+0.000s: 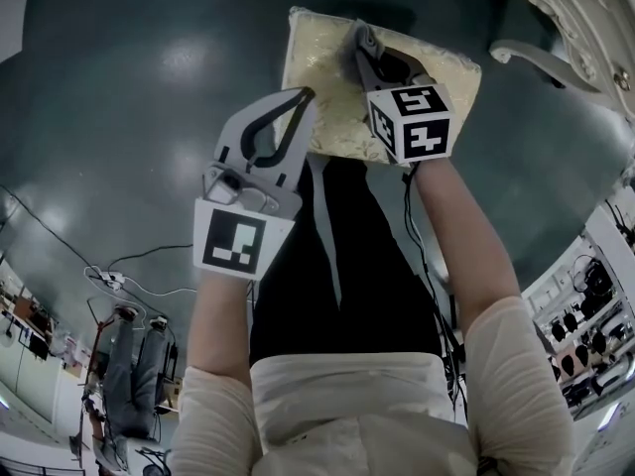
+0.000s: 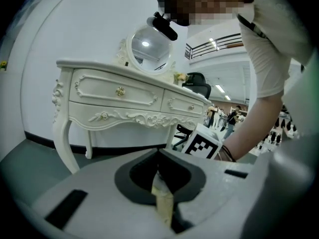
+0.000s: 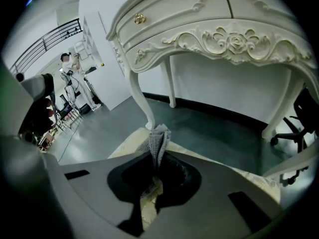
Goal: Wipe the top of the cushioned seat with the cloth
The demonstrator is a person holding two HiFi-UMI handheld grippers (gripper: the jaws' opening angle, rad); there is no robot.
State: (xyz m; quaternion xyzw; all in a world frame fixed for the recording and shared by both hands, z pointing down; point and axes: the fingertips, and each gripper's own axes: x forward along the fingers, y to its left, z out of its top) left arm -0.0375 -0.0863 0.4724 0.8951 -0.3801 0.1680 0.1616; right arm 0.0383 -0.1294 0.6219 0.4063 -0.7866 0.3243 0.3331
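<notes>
Head view: cream seat (image 1: 327, 62) stands on dark floor (image 1: 149, 87), just ahead of the person's legs. R claw (image 1: 359, 38) is down on the seat top nr its far edge. Its jaws are pinched tight on a grey cloth (image 3: 159, 136), w/ a fold sticking up past the tips. L claw (image 1: 308, 95) sits at the seat's near-left edge, jaws together. Seat's cream shows in the slit btwn them; can't tell if it's nipped. White vanity (image 2: 119, 91) stands beyond.
</notes>
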